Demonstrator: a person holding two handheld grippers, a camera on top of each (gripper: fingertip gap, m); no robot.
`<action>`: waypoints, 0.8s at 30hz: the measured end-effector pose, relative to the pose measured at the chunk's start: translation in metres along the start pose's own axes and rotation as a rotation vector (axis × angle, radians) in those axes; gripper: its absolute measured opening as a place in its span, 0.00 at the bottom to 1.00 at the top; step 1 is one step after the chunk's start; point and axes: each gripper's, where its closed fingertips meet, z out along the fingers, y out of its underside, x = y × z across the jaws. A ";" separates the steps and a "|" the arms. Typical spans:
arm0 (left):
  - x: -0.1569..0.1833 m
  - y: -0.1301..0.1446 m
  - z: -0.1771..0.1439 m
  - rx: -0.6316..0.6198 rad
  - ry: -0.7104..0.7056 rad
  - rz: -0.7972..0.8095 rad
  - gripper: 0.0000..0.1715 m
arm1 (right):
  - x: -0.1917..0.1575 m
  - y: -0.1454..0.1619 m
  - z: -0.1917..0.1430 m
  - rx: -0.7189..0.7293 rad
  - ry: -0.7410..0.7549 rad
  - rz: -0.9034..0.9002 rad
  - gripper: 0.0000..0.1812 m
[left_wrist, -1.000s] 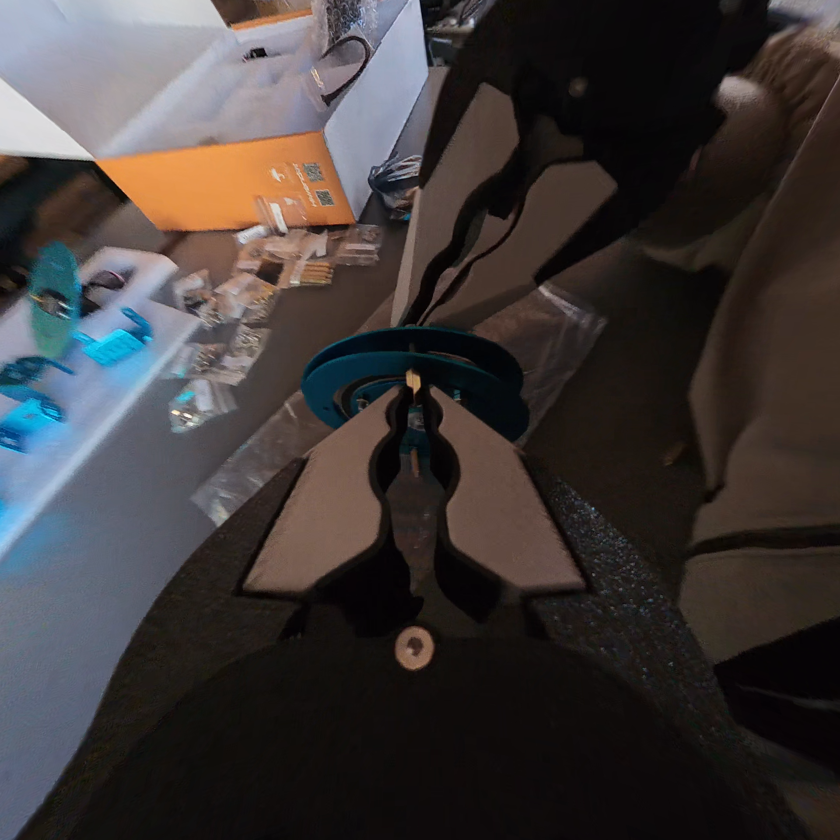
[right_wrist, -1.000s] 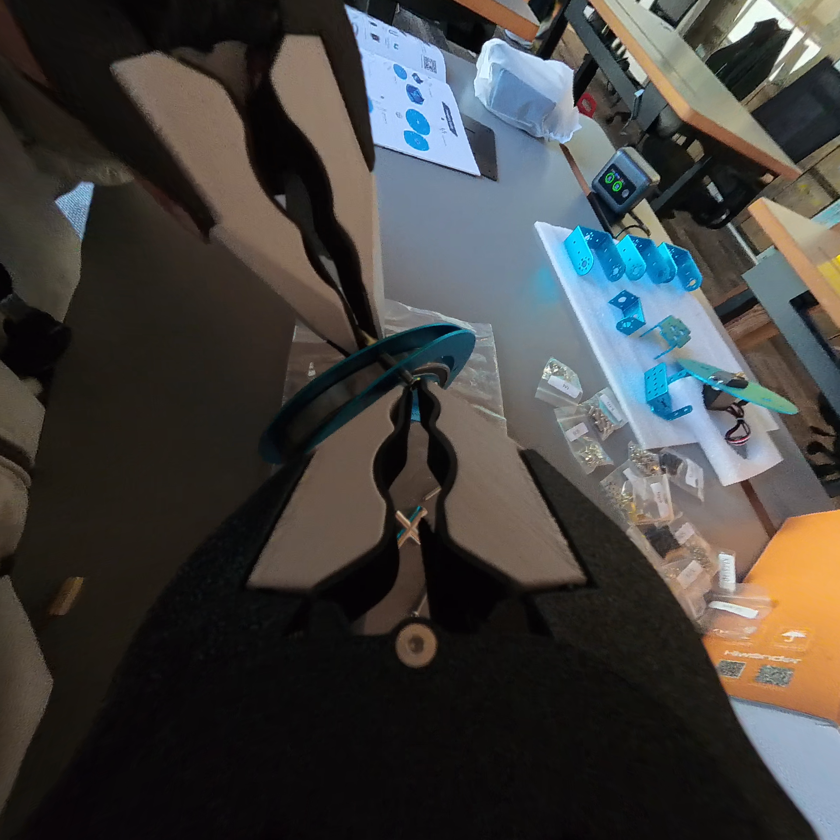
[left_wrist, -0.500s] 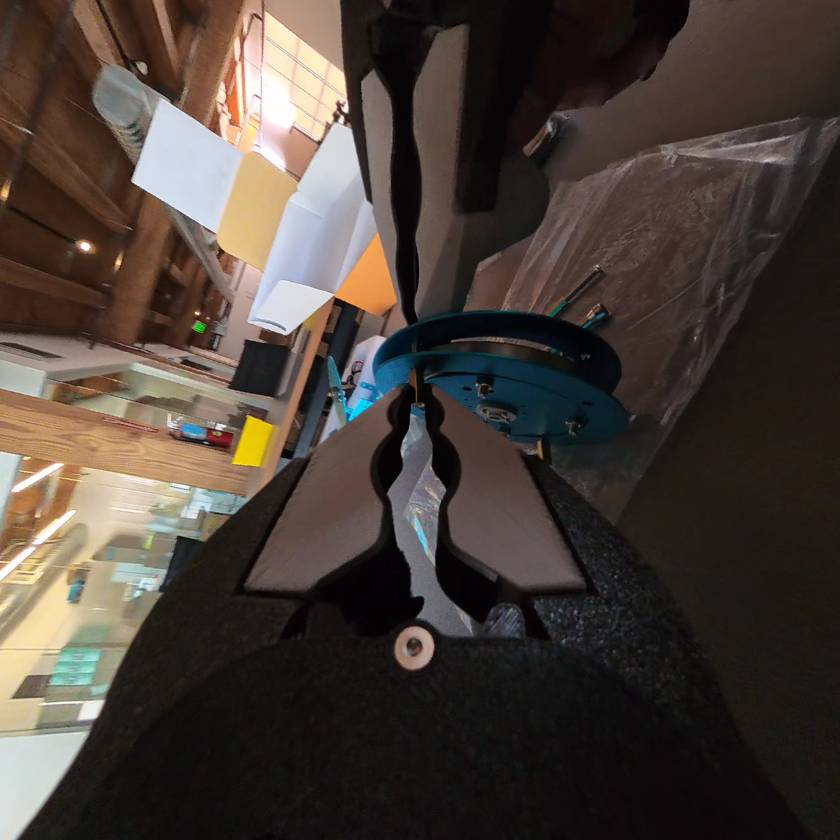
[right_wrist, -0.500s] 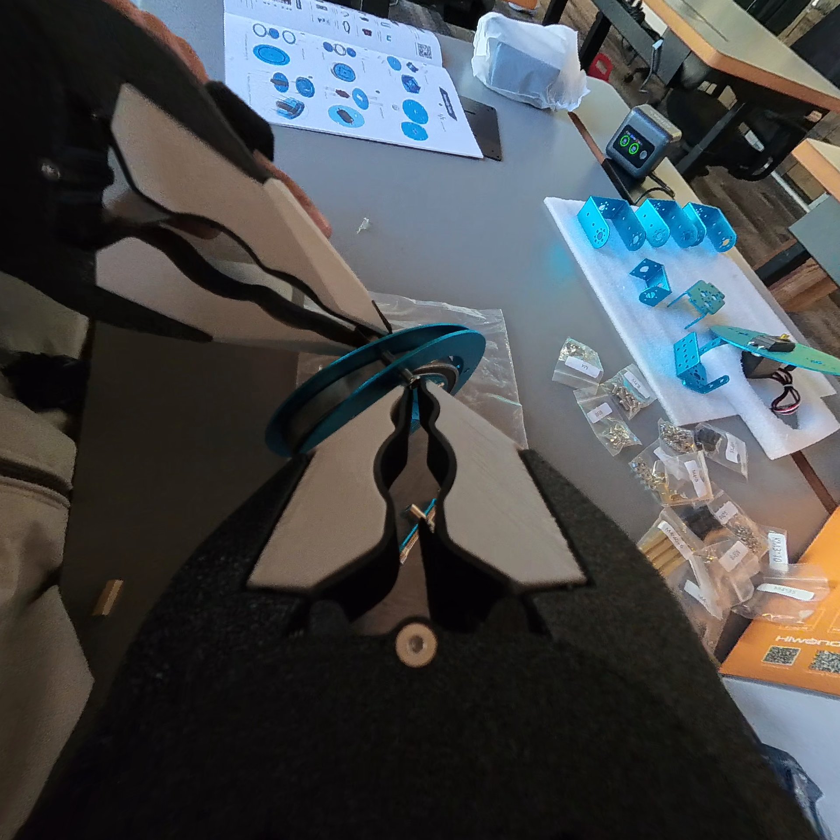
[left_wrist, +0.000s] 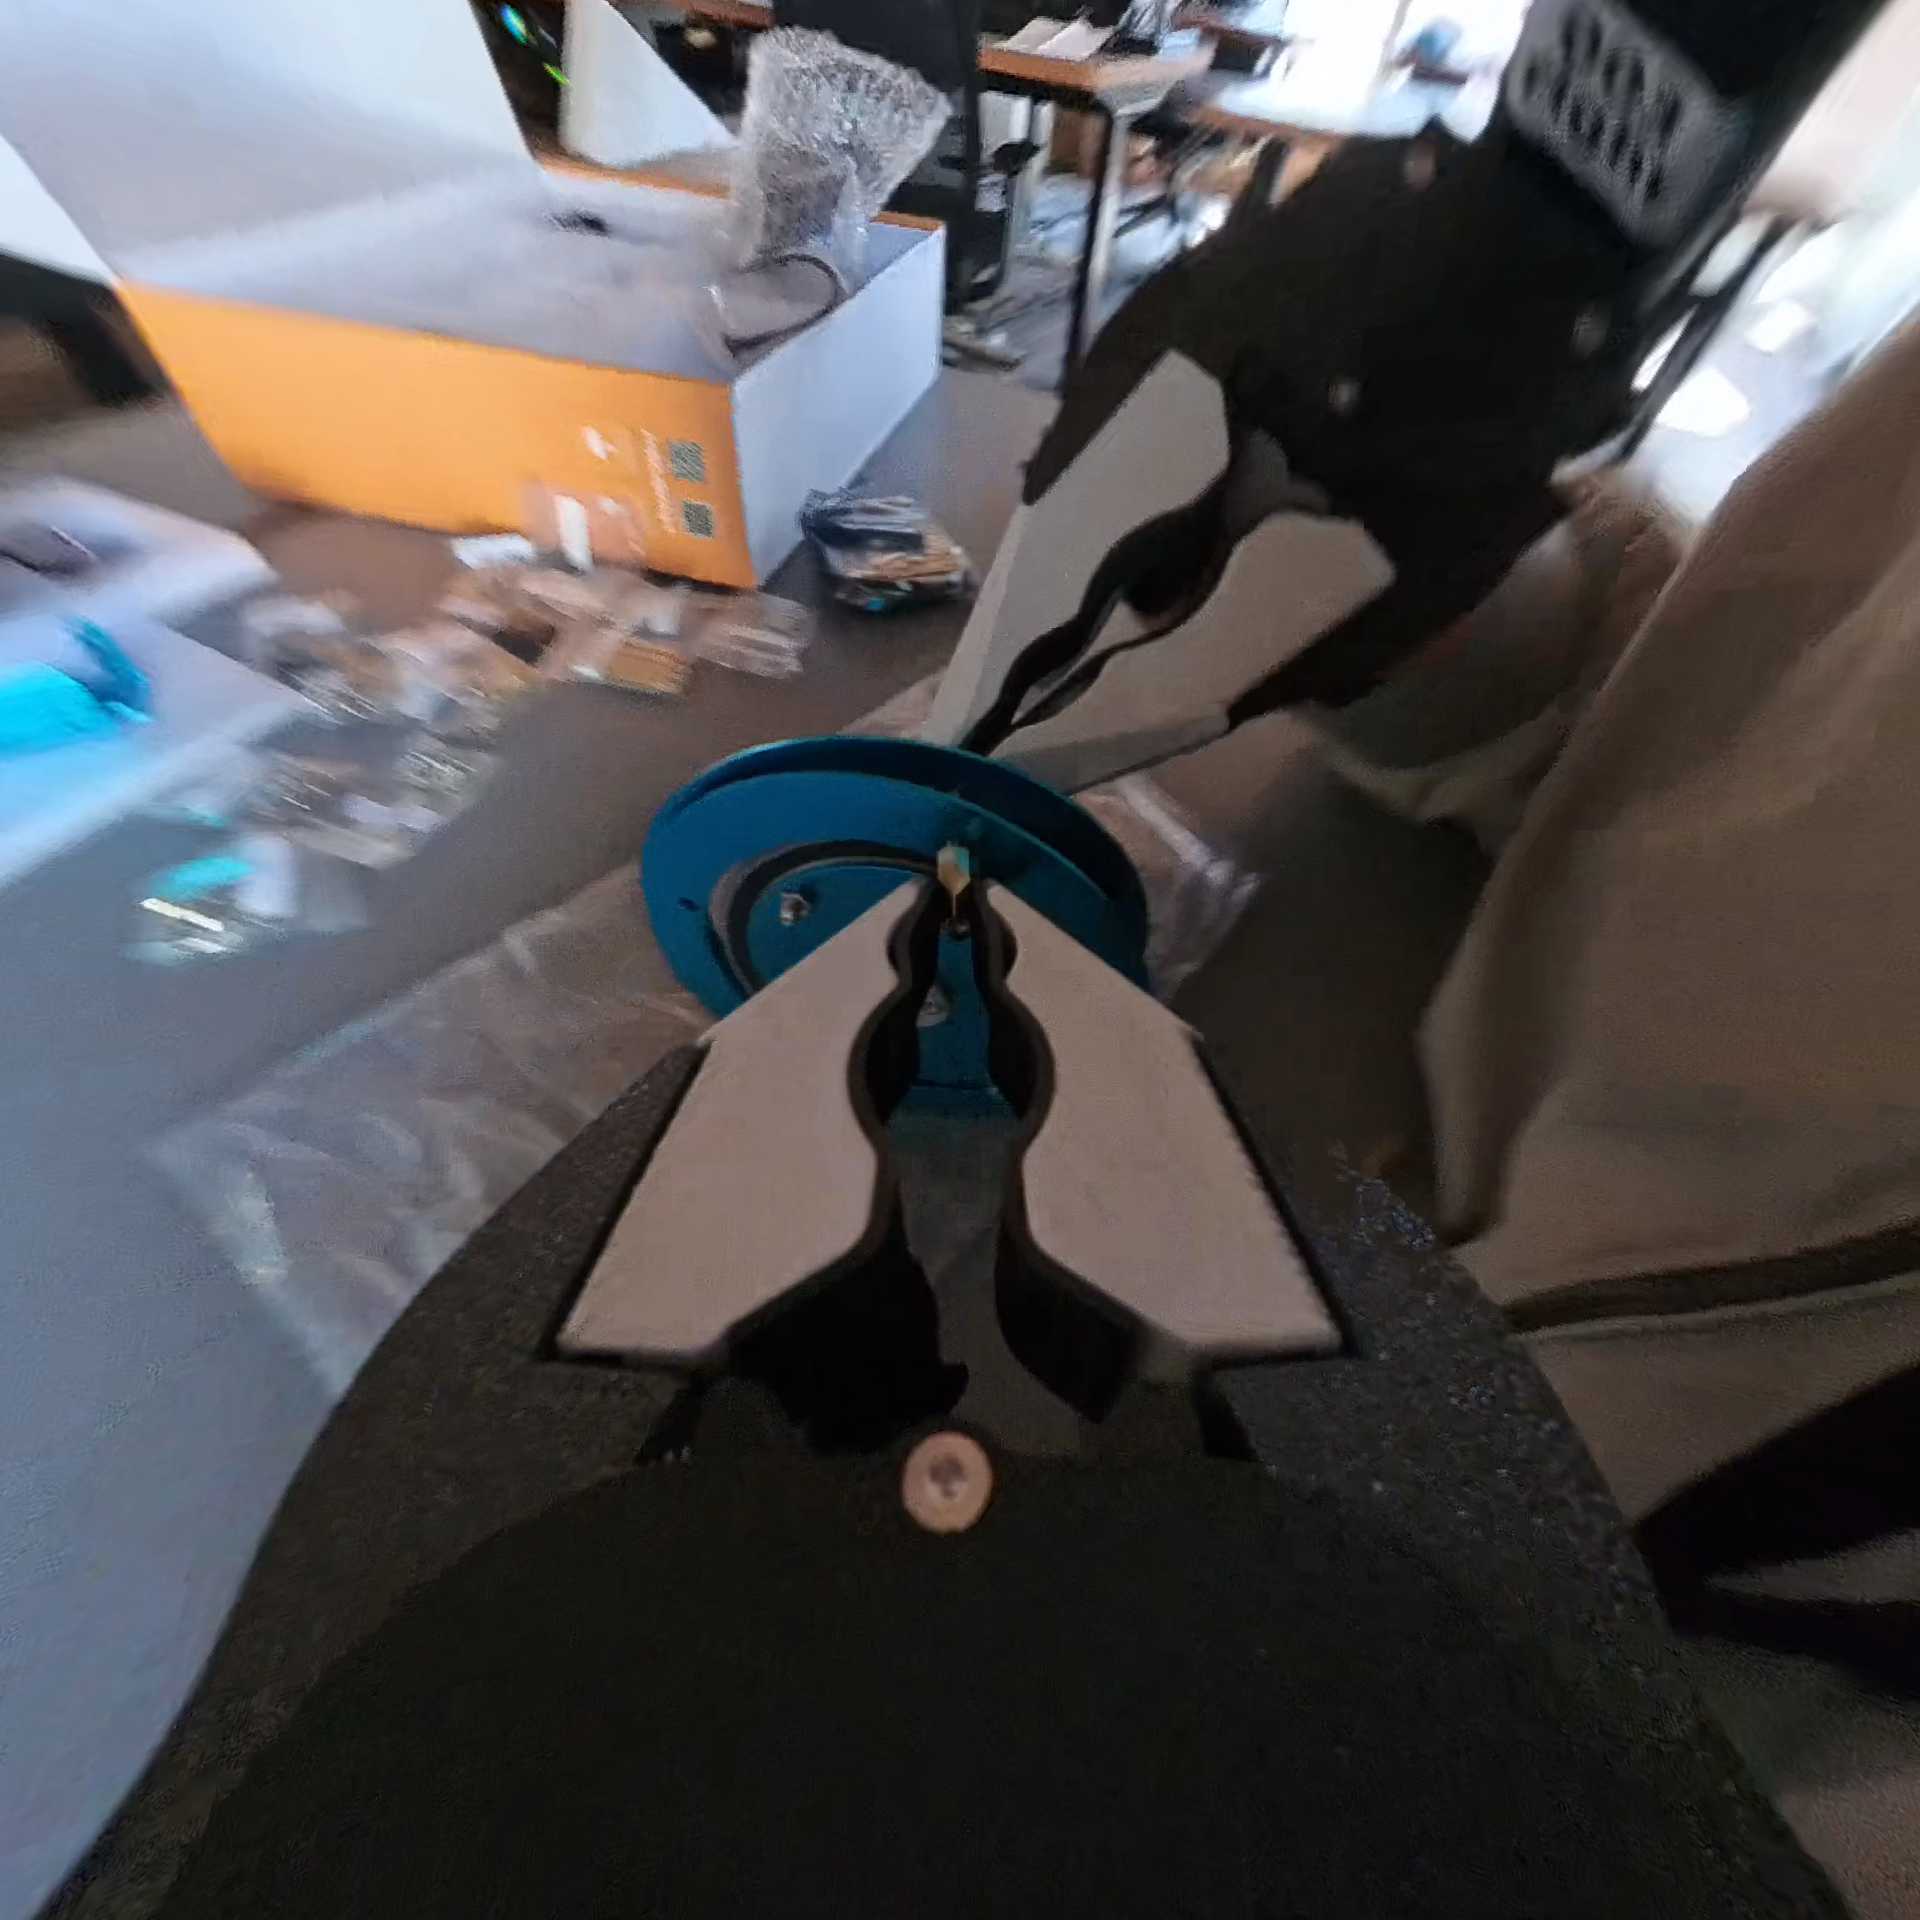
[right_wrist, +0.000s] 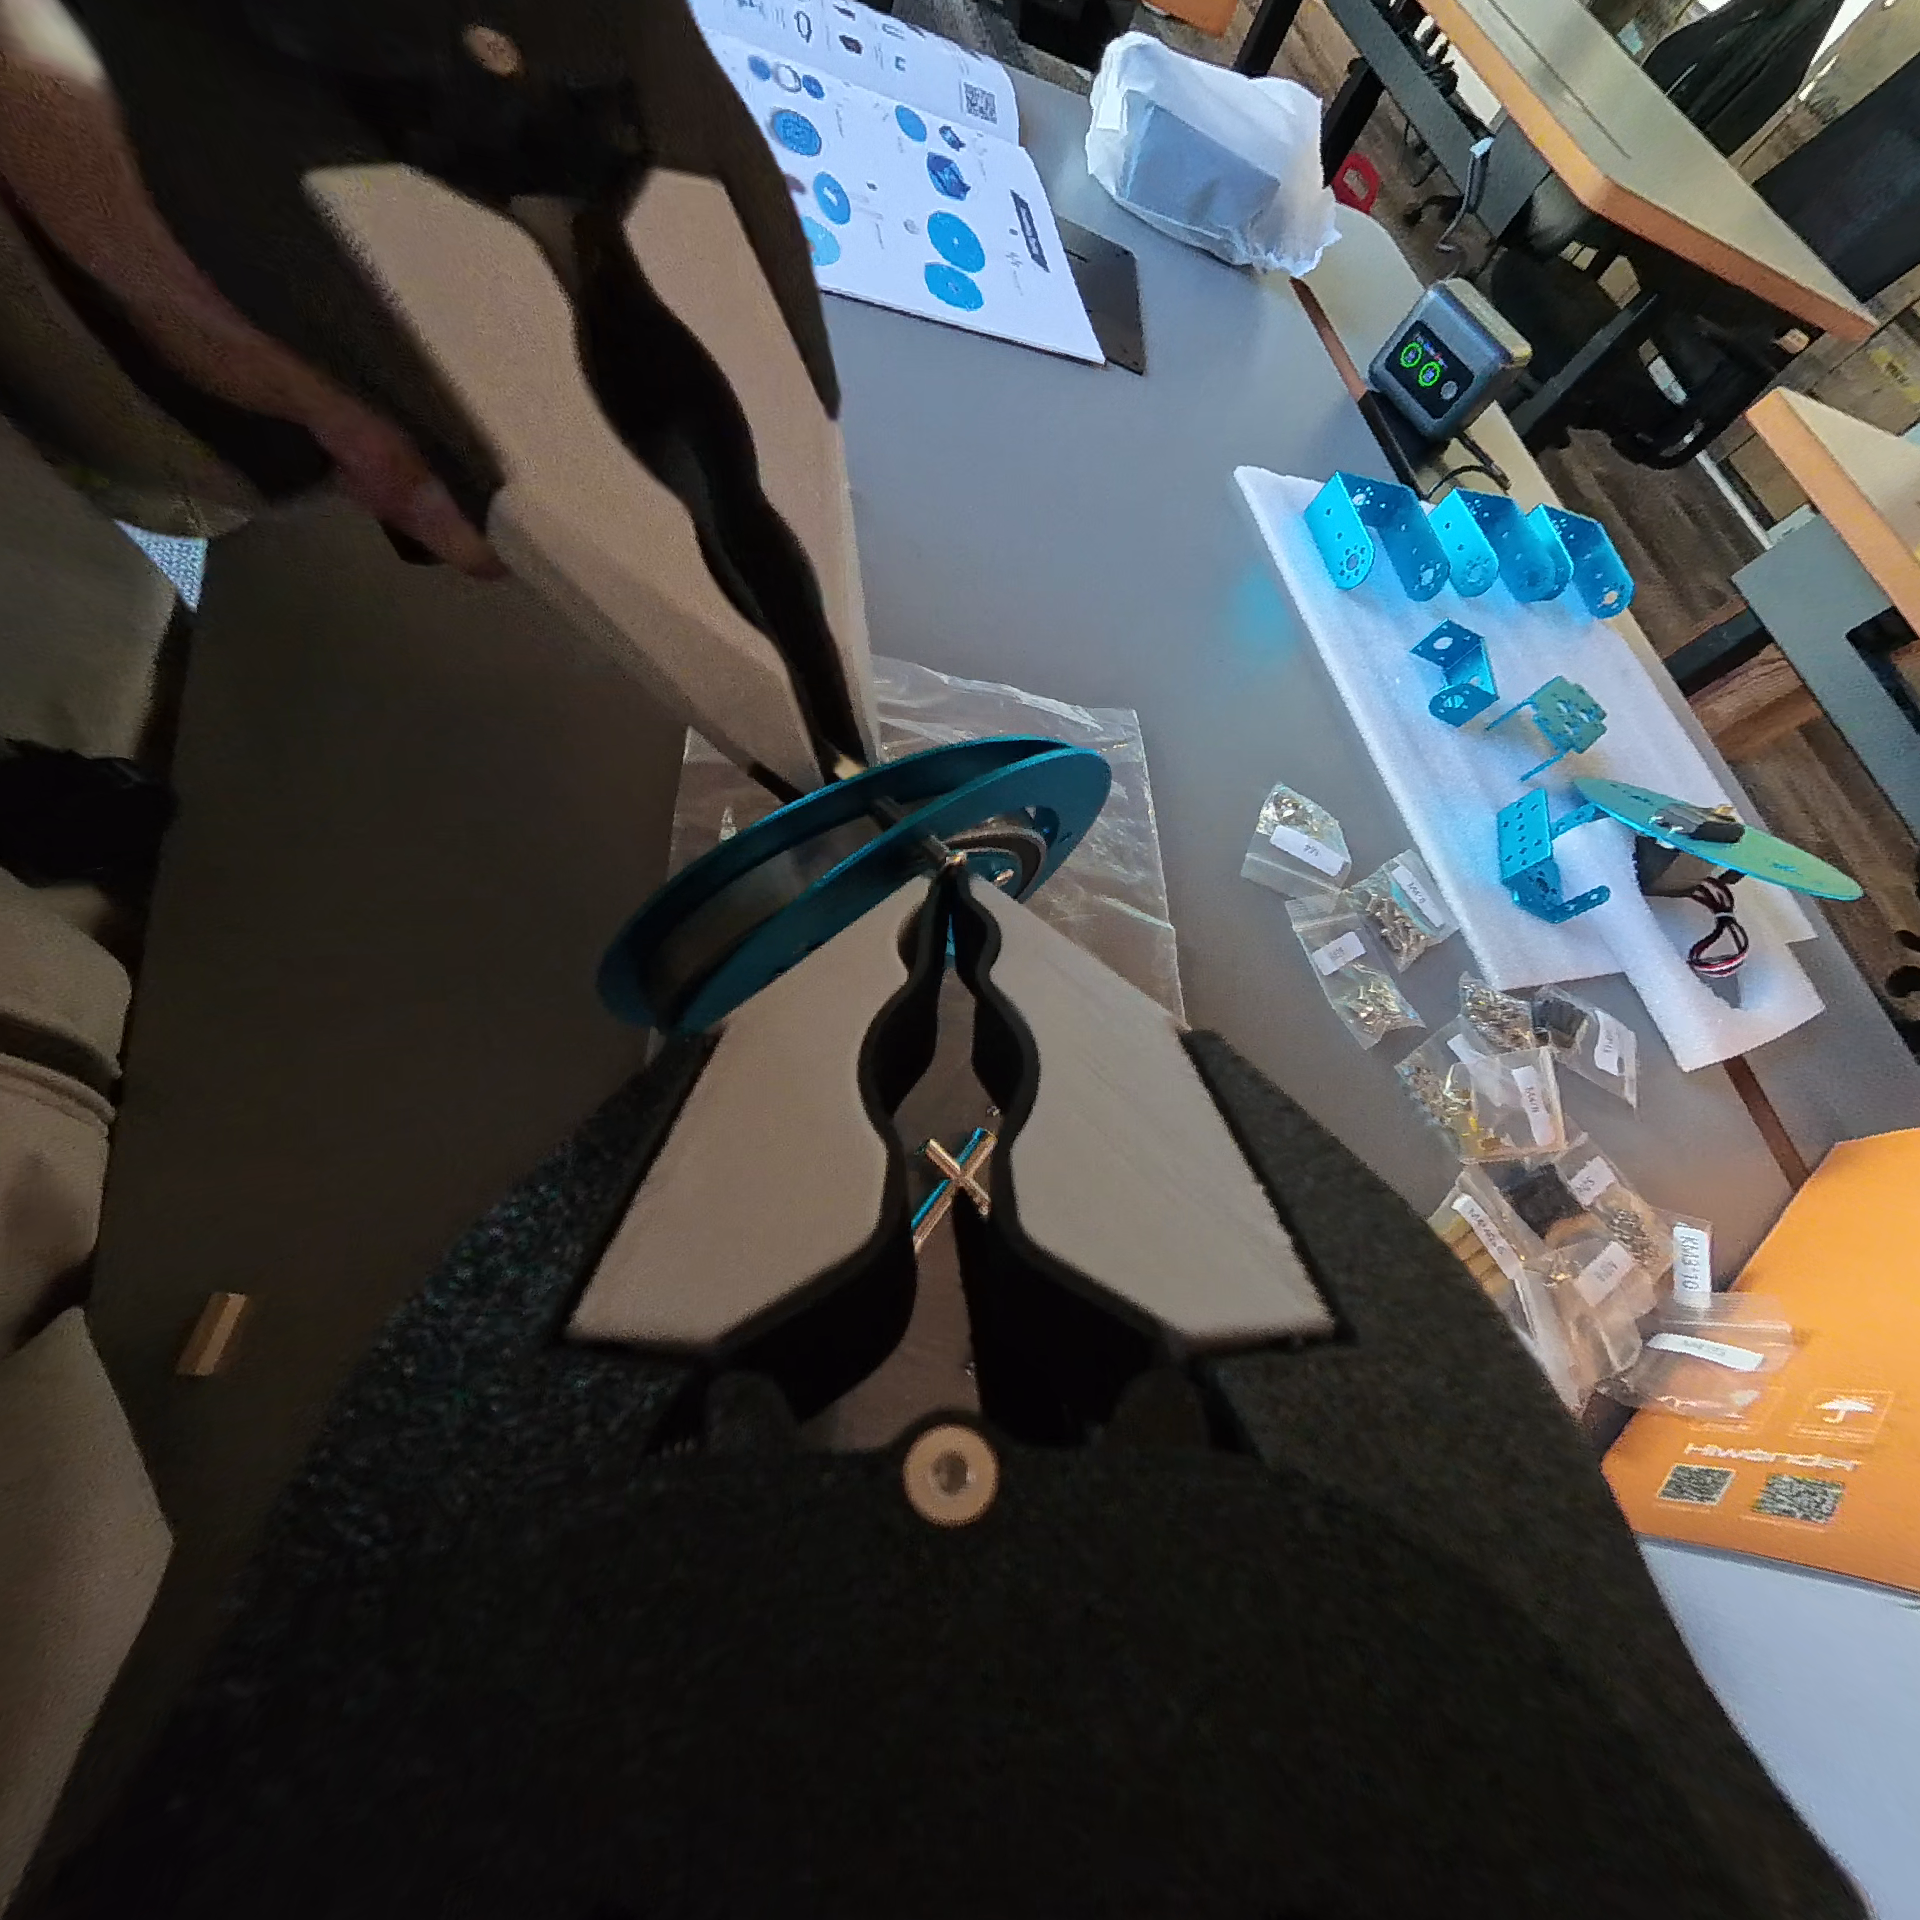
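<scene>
A blue double-disc assembly with a dark ring between its two plates is held just above the grey table. My left gripper is shut on a small brass post at the disc's near rim. My right gripper is shut on the disc assembly from the opposite side. Each gripper shows in the other's view: the right one at the far rim, the left one at the upper plate's edge. Two crossed screws lie below on a clear plastic bag.
A white foam sheet carries several blue brackets. Small bags of screws lie beside it. An orange and white box, an instruction sheet, a small screen device and a white wrapped bundle stand around. Beige clothing is on the right. Left and right tips are no more than a few centimetres apart.
The left gripper rolled far sideways half a second ago, showing the disc's underside, and is now back near its first pose. Both grippers stayed shut on the disc assembly.
</scene>
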 end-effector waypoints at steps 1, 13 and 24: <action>0.001 0.000 0.000 0.010 0.059 -0.100 0.02 | 0.000 0.000 0.000 0.000 0.001 -0.002 0.00; 0.007 -0.001 -0.005 0.074 0.481 -0.739 0.02 | -0.003 -0.002 0.001 0.009 0.004 -0.036 0.00; 0.003 -0.004 -0.002 -0.097 0.463 -0.695 0.02 | 0.008 -0.008 -0.004 -0.056 0.313 -0.509 0.06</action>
